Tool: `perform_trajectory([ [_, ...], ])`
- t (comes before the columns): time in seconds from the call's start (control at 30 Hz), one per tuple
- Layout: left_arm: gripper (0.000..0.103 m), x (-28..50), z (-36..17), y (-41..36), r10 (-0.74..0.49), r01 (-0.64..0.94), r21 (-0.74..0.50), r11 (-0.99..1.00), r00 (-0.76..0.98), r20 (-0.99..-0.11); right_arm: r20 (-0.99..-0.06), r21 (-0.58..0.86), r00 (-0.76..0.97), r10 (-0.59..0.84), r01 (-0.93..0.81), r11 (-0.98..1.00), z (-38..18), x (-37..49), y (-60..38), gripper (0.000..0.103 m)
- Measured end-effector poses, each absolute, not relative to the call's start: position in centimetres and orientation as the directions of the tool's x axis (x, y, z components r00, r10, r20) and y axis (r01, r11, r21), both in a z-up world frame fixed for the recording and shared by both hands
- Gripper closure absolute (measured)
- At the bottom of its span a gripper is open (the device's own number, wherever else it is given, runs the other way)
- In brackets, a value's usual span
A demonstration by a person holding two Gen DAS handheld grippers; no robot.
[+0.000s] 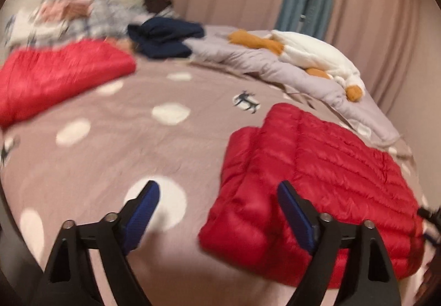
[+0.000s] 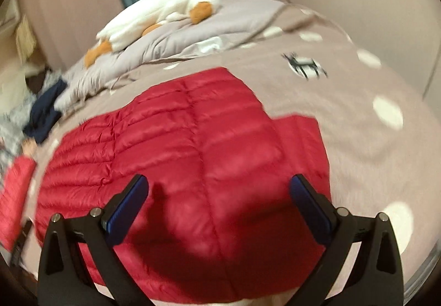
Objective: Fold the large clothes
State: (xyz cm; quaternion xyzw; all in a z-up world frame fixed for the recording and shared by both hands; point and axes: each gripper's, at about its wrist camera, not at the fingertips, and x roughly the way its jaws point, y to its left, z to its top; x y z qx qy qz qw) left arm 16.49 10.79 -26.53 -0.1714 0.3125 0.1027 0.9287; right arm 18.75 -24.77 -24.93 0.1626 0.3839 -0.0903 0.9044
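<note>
You are holding both the left gripper [image 1: 217,190] and the right gripper [image 2: 219,184] spread wide and empty above the folded red down jacket [image 2: 193,140], which is lying flat on the dotted bedspread [image 1: 115,146].

The left gripper [image 1: 217,190] has two black, wedge-shaped plastic fingers, each faced on the inside with a ribbed blue pad [image 1: 143,213] and pinned by a pair of round silver screw heads. The right gripper [image 2: 219,184] is built alike: black angular arms, blue pads [image 2: 311,209], silver screws at the joints.
</note>
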Motion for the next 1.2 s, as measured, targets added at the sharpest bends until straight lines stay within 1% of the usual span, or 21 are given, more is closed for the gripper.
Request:
perform_trajectory([
  [0.07, 0.011, 16.4, -27.0, 11.6, 0.028, -0.299, -0.329, 0.896, 0.776, -0.630, -0.722, 0.261, 0.691, -0.035, 0.318, 0.911, -25.6, 17.8, -25.3, 0.000],
  [0.17, 0.009, 16.8, -27.9, 12.1, -0.028, -0.313, -0.395, 0.864, 0.753, -0.658, -0.731, 0.274, 0.681, -0.045, 0.353, 0.895, -26.5, 16.5, -25.6, 0.000],
  [0.23, 0.009, 17.5, -29.2, 12.4, -0.113, -0.315, -0.466, 0.827, 0.718, -0.687, -0.734, 0.307, 0.679, -0.032, 0.373, 0.876, -27.0, 16.0, -26.1, 0.000],
  [0.27, 0.009, 18.0, -30.0, 12.5, -0.180, -0.314, -0.516, 0.797, 0.692, -0.699, -0.731, 0.342, 0.682, -0.014, 0.385, 0.857, -27.3, 15.6, -26.5, 0.000],
  [0.33, 0.005, 18.9, -31.5, 12.4, -0.289, -0.313, -0.592, 0.742, 0.649, -0.704, -0.724, 0.383, 0.689, 0.001, 0.401, 0.832, -27.7, 15.2, -27.0, 0.000],
  [0.37, 0.001, 19.2, -31.9, 12.2, -0.313, -0.308, -0.612, 0.728, 0.645, -0.697, -0.721, 0.398, 0.692, -0.001, 0.416, 0.818, -27.9, 15.0, -27.2, 0.000],
  [0.43, 0.001, 19.3, -31.6, 11.6, -0.281, -0.304, -0.601, 0.739, 0.672, -0.685, -0.713, 0.423, 0.701, 0.001, 0.429, 0.798, -28.1, 14.7, -27.3, 0.000],
  [0.47, 0.001, 19.5, -31.6, 11.3, -0.298, -0.290, -0.617, 0.732, 0.678, -0.672, -0.708, 0.437, 0.706, -0.001, 0.439, 0.785, -28.2, 14.6, -27.5, 0.000],
  [0.57, 0.001, 19.9, -32.1, 11.3, -0.400, -0.256, -0.711, 0.655, 0.681, -0.614, -0.709, 0.455, 0.705, -0.011, 0.470, 0.757, -28.4, 14.4, -27.9, 0.000],
  [0.63, 0.001, 20.3, -32.7, 11.4, -0.476, -0.235, -0.793, 0.562, 0.692, -0.542, -0.719, 0.459, 0.695, -0.018, 0.494, 0.738, -28.6, 14.4, -28.4, 0.000],
  [0.7, 0.002, 20.6, -32.9, 11.5, -0.521, -0.221, -0.828, 0.516, 0.686, -0.508, -0.729, 0.474, 0.685, -0.017, 0.523, 0.708, -29.1, 14.2, -28.9, 0.000],
  [0.77, 0.002, 21.3, -33.1, 11.3, -0.569, -0.204, -0.859, 0.470, 0.674, -0.472, -0.723, 0.542, 0.690, 0.042, 0.528, 0.654, -30.0, 14.1, -29.6, 0.000],
  [0.83, 0.002, 21.9, -33.2, 11.1, -0.601, -0.191, -0.881, 0.434, 0.667, -0.441, -0.678, 0.657, 0.722, 0.136, 0.513, 0.552, -31.3, 13.8, -30.1, 0.000],
  [0.93, 0.002, 22.9, -33.5, 10.6, -0.667, -0.153, -0.915, 0.373, 0.641, -0.379, -0.645, 0.699, 0.748, 0.155, 0.496, 0.516, -31.3, 13.9, -29.8, 0.000],
  [0.97, 0.002, 23.2, -33.6, 10.4, -0.692, -0.141, -0.926, 0.350, 0.628, -0.357, -0.618, 0.731, 0.761, 0.199, 0.464, 0.500, -31.5, 14.3, -29.7, 0.000],
  [1.03, 0.005, 23.6, -33.9, 10.1, -0.720, -0.129, -0.941, 0.312, 0.614, -0.323, -0.530, 0.823, 0.786, 0.317, 0.388, 0.414, -32.3, 15.0, -29.3, 0.000],
  [1.07, 0.015, 23.7, -34.0, 10.1, -0.720, -0.138, -0.942, 0.306, 0.614, -0.324, -0.477, 0.867, 0.792, 0.381, 0.352, 0.353, -32.9, 15.5, -29.0, 0.000],
  [1.1, 0.029, 23.7, -34.5, 10.2, -0.702, -0.180, -0.936, 0.302, 0.623, -0.346, -0.451, 0.883, 0.795, 0.405, 0.334, 0.329, -33.1, 15.8, -28.7, 0.000],
  [1.13, 0.034, 23.8, -34.9, 10.3, -0.687, -0.214, -0.930, 0.300, 0.628, -0.366, -0.445, 0.887, 0.798, 0.406, 0.330, 0.323, -33.0, 16.0, -28.5, 0.002],
  [1.17, 0.043, 23.8, -35.3, 10.5, -0.679, -0.235, -0.928, 0.289, 0.633, -0.371, -0.456, 0.880, 0.804, 0.382, 0.344, 0.327, -32.9, 16.0, -28.3, 0.010],
  [1.2, 0.046, 23.8, -35.6, 10.7, -0.675, -0.246, -0.930, 0.271, 0.640, -0.367, -0.467, 0.873, 0.804, 0.367, 0.355, 0.334, -32.9, 15.9, -28.2, 0.017],
])
